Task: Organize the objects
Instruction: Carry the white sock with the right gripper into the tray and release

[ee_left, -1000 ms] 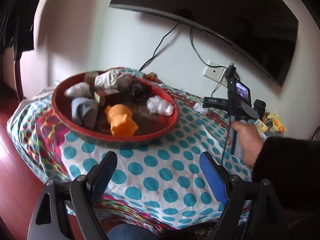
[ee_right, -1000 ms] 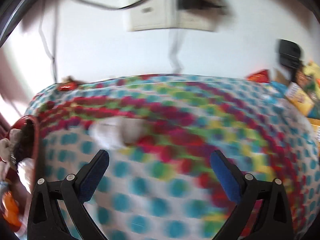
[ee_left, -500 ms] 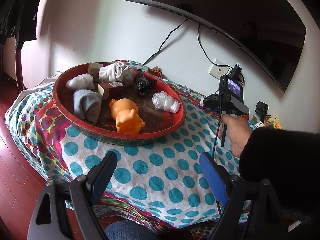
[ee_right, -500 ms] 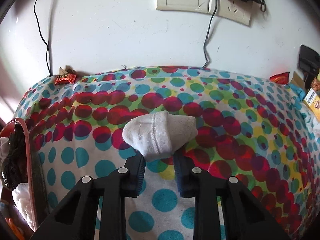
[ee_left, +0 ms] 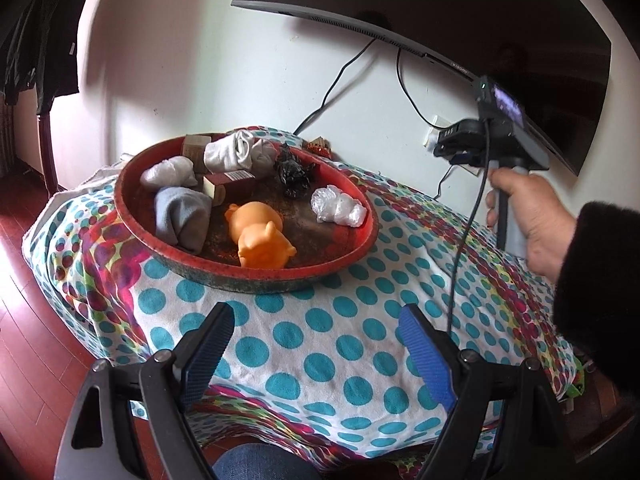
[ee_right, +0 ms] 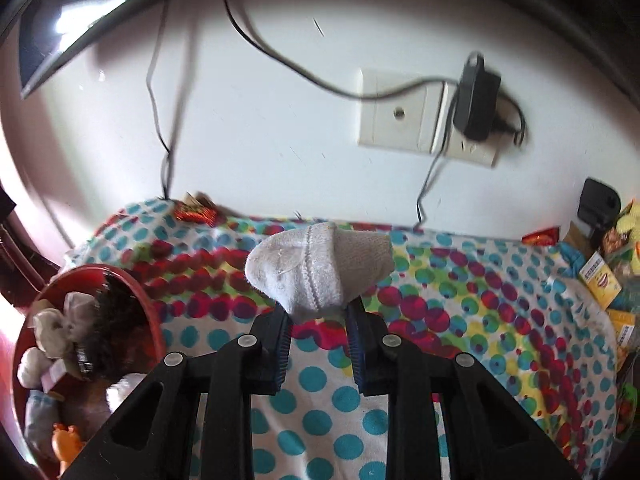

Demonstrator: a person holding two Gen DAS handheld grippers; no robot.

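One white sock [ee_right: 320, 270] pinched in right gripper [ee_right: 318, 322]; left gripper [ee_left: 316, 348] spread; one red tray [ee_left: 132, 216].

A rolled white sock [ee_right: 316, 266] sits pinched at its lower end, apparently lifted off the dotted cloth. The red tray [ee_left: 140, 224] holds an orange pig toy [ee_left: 260, 240], socks and crumpled bags.

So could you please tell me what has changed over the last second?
The right gripper, open a second ago, closed on the white sock and lifted it off the cloth. The left gripper stayed open and empty, and the tray kept its contents.
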